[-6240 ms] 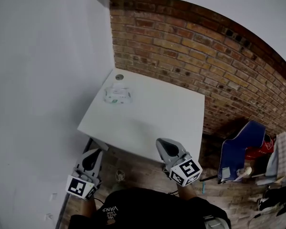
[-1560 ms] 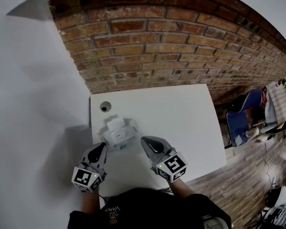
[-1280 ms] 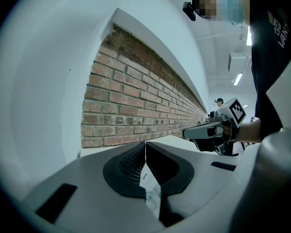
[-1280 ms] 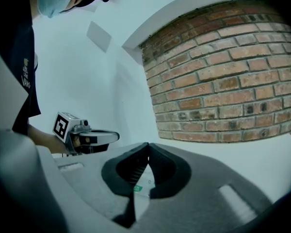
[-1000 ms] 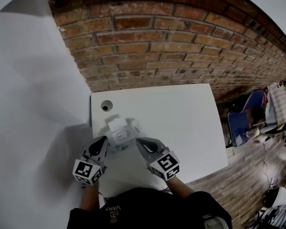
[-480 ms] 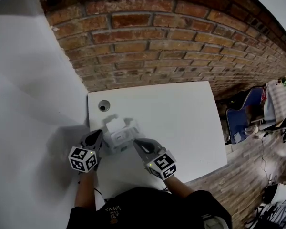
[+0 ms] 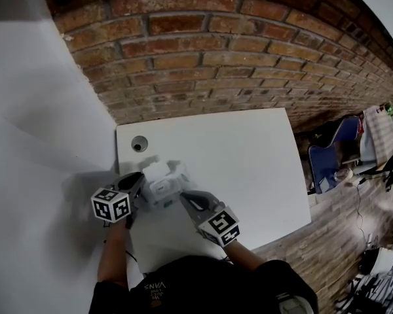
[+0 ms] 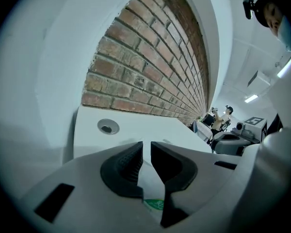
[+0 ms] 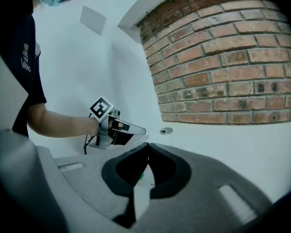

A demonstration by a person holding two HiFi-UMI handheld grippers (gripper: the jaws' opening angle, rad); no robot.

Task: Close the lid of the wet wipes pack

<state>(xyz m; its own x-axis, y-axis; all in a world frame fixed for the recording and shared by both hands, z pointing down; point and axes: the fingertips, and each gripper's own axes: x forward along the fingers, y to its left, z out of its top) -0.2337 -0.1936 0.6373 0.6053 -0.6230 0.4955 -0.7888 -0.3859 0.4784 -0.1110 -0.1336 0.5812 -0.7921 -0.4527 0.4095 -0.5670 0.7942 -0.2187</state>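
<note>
The white wet wipes pack (image 7: 166,188) lies near the table's front left corner, with its lid (image 7: 156,169) flipped up at the far side. My left gripper (image 7: 139,181) is at the pack's left edge. Its jaws have just been opening and stand slightly apart, and the pack's white top with a green label (image 8: 153,204) shows in the gap below them. My right gripper (image 7: 183,197) rests at the pack's near right edge, its tips meeting (image 9: 146,147). The right gripper view also shows the left gripper (image 9: 120,131), held by a bare forearm.
The white table (image 7: 236,156) has a round cable hole (image 7: 139,144) at its far left corner. A brick wall (image 7: 236,57) stands behind it and a white wall (image 7: 39,129) to the left. A blue chair (image 7: 331,156) stands on the wooden floor at right.
My left gripper has dropped and rolled, coming in against the pack's left side, and its jaws have parted a little. My right gripper has hardly moved.
</note>
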